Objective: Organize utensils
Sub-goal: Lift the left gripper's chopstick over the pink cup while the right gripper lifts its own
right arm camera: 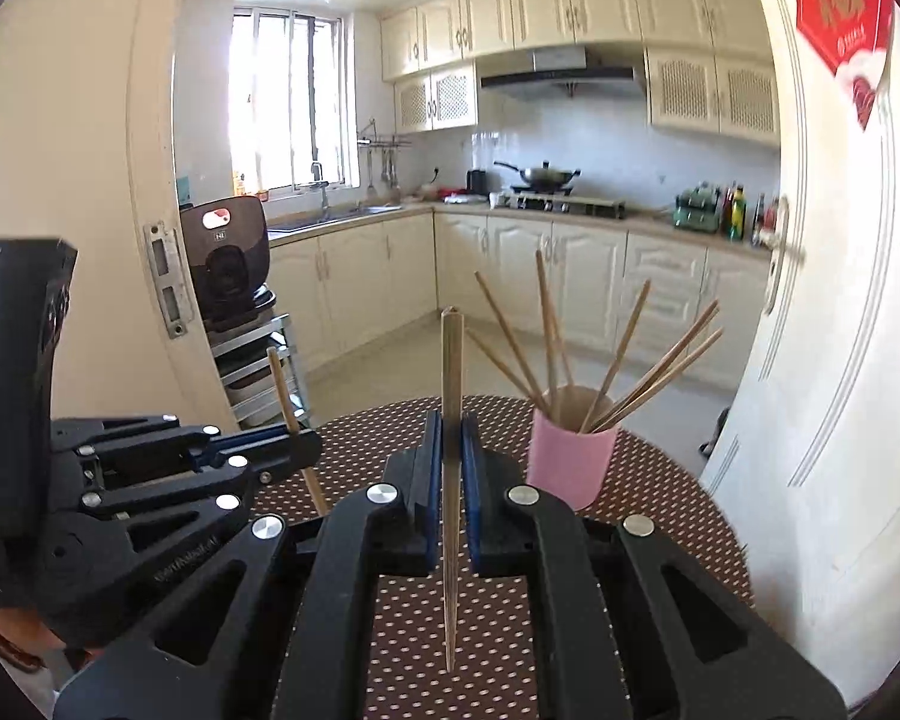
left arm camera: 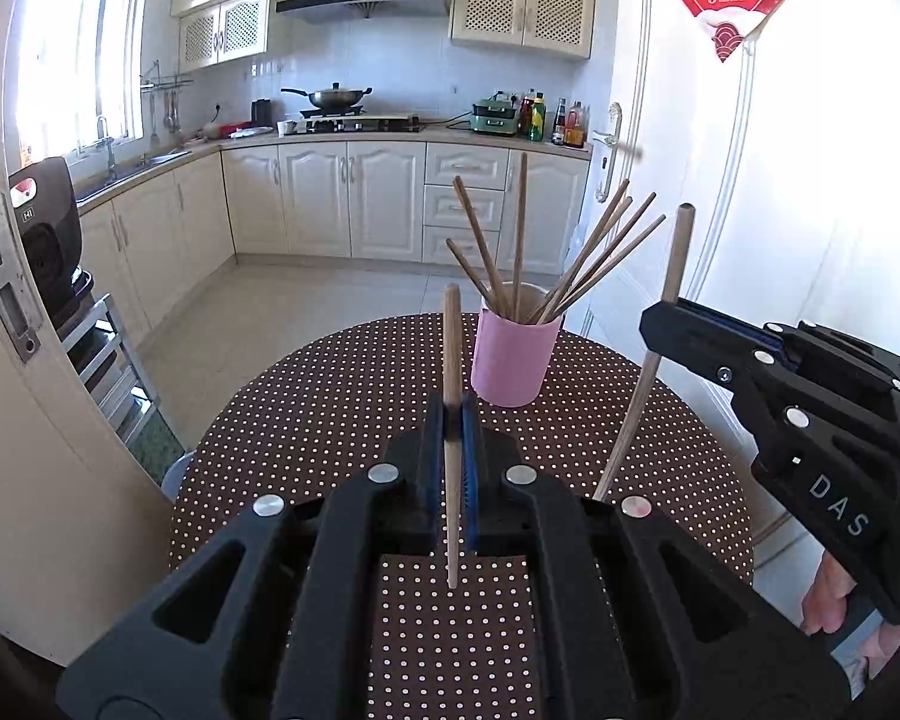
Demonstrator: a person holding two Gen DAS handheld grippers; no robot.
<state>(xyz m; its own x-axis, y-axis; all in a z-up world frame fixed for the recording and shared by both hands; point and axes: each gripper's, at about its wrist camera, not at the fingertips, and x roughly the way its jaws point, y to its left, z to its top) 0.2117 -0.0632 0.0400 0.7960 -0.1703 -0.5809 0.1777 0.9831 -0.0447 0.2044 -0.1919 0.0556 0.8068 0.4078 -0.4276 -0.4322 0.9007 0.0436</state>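
Wood in the left claw: the left gripper (left arm camera: 453,420) is clamped on a slim pale wooden chopstick (left arm camera: 452,348), held near upright, thick end up, thin tip hanging below the blue pads over the table.
Wood in the right claw: the right gripper (right arm camera: 450,450) is closed on a second wooden chopstick (right arm camera: 452,372), also near upright; the left wrist view shows it leaning slightly.
Holder: a pink cylindrical cup (left arm camera: 513,360) stands on the round brown table with white polka dots (left arm camera: 330,420), ahead of both claws, already bristling with splayed chopsticks (left arm camera: 594,252).
Handling: each stick looks light, stiff and smooth, so it may pivot or slide between the pads if bumped; it seems unlikely to break.
Grip point: both are pinched around mid-length, which leaves a free lower part to lead into the cup.
Risk: the fanned sticks crowd the mouth; a lowered tip could catch on them or tip the light cup.
Stage: likely carrying toward the cup, insertion not yet made.
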